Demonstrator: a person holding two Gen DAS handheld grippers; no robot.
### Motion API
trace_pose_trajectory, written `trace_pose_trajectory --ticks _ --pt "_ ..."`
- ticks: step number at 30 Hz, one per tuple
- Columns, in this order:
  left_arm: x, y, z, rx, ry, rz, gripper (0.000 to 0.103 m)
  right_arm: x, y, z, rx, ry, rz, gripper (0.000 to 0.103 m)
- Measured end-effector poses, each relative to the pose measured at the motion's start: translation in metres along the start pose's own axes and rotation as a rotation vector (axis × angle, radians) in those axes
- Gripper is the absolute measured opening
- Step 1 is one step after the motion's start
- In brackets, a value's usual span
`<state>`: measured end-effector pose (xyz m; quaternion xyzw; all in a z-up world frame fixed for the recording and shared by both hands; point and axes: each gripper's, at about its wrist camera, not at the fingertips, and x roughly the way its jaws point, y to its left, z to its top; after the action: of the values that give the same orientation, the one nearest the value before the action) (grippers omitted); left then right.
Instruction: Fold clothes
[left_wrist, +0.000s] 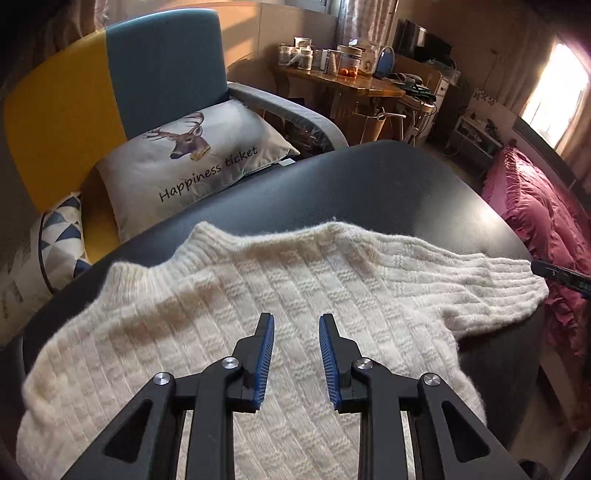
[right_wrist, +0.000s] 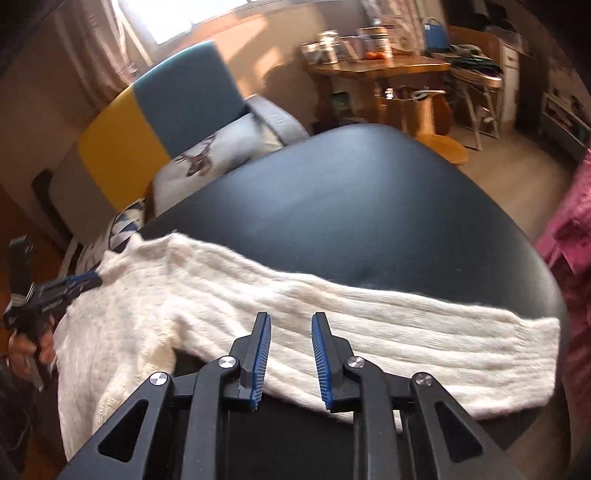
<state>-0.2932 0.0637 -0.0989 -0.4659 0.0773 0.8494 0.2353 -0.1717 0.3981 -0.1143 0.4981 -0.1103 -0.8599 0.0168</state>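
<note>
1. The black table (left_wrist: 369, 184) serves as the landmark; its dark, rounded top fills the middle of both views.
2. A yellow-and-teal armchair (left_wrist: 110, 92) stands just beyond the table's far left edge.
3. A crimson ruffled bedspread (left_wrist: 535, 221) lies off the table's right side.
4. The cream knitted sweater (left_wrist: 240, 295) lies spread flat on the table's near half, collar toward the far edge, with one sleeve (right_wrist: 424, 332) stretched out to the table's right rim.
5. A wooden dining table (left_wrist: 343, 81) crowded with jars sits well behind the black table.
6. A deer-print cushion (left_wrist: 192, 155) reading "Happiness ticket" rests on the armchair seat, near the table's far left edge.
7. A cushion with blue triangles (left_wrist: 59, 240) sits just beside the table's left rim.
8. The left gripper (left_wrist: 296, 321) hangs over the sweater's body above the table's near side, its blue-padded fingers parted and grasping nothing.
9. The right gripper (right_wrist: 290, 319) hangs over the sleeve near the table's near right part, its fingers likewise spread and empty.
</note>
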Motion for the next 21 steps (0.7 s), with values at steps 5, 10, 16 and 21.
trace_pose_trajectory --ticks 5,10,16,21 --pt "0.026 -0.015 0.025 0.109 0.03 -0.02 0.026 0.028 0.062 0.014 -0.188 0.031 0.039 0.022" --pt "0.07 -0.043 0.037 0.224 0.091 -0.04 0.026 0.065 0.048 0.02 -0.129 0.079 -0.03 0.022" --pt "0.116 -0.04 0.049 0.148 0.086 0.014 0.026 0.091 0.033 0.028 -0.1 0.076 -0.083 0.022" --pt "0.109 -0.031 0.053 0.074 0.071 0.014 0.026 0.092 0.027 0.032 -0.097 0.046 -0.073 0.022"
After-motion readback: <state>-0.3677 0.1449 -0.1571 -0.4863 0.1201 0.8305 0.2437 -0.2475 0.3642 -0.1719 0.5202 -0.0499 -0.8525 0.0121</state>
